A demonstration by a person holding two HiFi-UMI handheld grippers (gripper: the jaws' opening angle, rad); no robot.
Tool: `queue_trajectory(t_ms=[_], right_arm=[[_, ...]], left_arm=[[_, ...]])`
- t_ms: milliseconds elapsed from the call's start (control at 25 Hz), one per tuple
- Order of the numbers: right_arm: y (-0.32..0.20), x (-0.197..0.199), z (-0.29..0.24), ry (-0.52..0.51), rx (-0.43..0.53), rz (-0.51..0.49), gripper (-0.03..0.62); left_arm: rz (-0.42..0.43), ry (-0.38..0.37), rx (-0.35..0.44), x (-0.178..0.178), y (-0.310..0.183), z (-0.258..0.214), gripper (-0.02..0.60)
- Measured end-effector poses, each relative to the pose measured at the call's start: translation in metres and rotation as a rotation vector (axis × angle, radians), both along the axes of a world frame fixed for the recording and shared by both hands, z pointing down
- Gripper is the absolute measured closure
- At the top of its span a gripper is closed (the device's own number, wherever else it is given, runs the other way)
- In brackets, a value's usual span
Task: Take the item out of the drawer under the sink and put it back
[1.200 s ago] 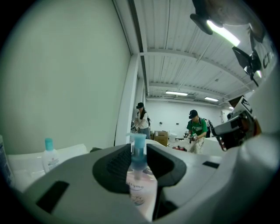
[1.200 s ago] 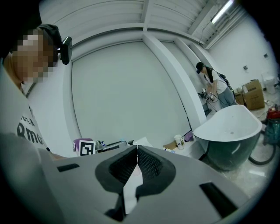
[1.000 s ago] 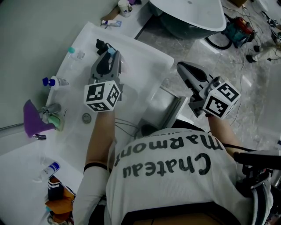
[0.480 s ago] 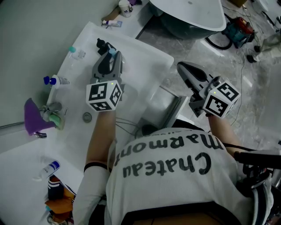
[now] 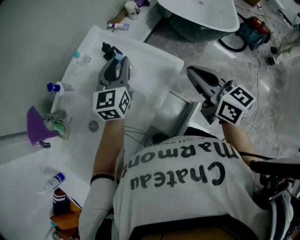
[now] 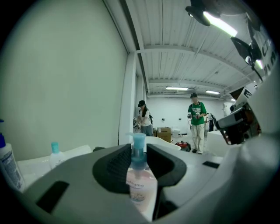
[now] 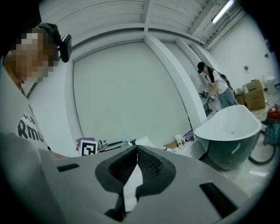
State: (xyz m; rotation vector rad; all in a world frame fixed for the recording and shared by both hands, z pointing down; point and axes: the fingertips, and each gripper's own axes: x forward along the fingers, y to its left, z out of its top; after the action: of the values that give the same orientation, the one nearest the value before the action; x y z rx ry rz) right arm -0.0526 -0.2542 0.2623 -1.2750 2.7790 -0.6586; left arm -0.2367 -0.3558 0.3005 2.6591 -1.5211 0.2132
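A pale pink bottle point(image 6: 141, 188) with a blue pump top stands upright between the jaws of my left gripper point(image 6: 139, 151), which is shut on it. In the head view this left gripper point(image 5: 117, 58) hovers over the white vanity counter point(image 5: 154, 61), and only the bottle's blue top point(image 5: 119, 57) shows past the jaws. My right gripper point(image 5: 191, 71) hangs to the right, above the pulled-out drawer point(image 5: 176, 112) under the sink. The right gripper point(image 7: 137, 148) has its jaw tips touching and nothing between them.
On the counter's left stand a faucet point(image 5: 54, 115), a purple cloth point(image 5: 35, 126), a blue-capped bottle point(image 5: 58, 86) and a small teal-capped bottle point(image 5: 80, 57). The sink drain point(image 5: 93, 125) lies near my left arm. A white bathtub point(image 5: 201, 14) stands beyond. People stand far off point(image 6: 197, 122).
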Motion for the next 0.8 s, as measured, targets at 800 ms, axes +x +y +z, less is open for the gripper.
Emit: queue_trajectory(t_ms=[800], right_arm=[[0.020,0.003,-0.002,-0.022,-0.003,-0.005,0.582]], left_arm=[[0.030,-0.055,-0.140,0.007,-0.002,0.013,0.469]])
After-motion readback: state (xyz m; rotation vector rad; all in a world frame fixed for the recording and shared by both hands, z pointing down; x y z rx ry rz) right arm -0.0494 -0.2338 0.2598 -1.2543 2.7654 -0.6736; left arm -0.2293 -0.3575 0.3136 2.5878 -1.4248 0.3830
